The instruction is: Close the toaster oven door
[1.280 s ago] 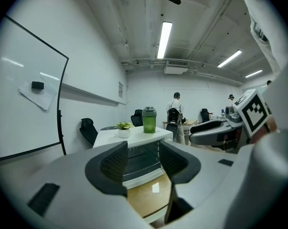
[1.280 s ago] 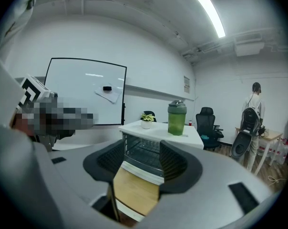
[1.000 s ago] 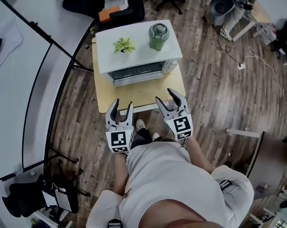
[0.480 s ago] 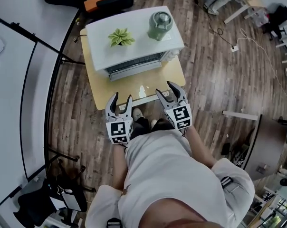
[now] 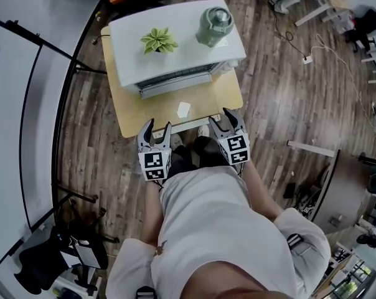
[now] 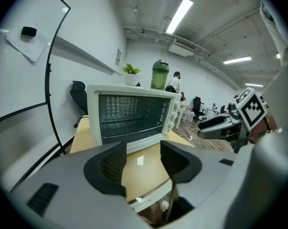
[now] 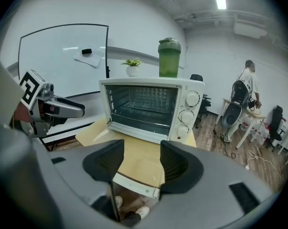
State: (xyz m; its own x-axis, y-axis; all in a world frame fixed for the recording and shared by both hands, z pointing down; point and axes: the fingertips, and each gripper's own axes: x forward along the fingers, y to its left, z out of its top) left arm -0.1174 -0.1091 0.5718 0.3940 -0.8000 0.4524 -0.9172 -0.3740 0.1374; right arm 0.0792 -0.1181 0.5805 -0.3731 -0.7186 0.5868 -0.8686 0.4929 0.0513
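Left gripper: empty, jaws partly apart, just been opening | toaster oven: ahead, door lying flat open, front edge near both grippers | right gripper: empty, jaws apart | step: approach; next: likely lift door edge and swing it shut

Open toaster oven on yellow table

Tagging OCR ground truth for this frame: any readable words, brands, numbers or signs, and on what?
No readable text in any view.
Toaster oven dials: markings too small to read.
Wall notice: blurred, unreadable.
Paper on the whiteboard: no legible print.
Cubes on the left gripper and right gripper: black-and-white square marker patterns only, no letters or digits.
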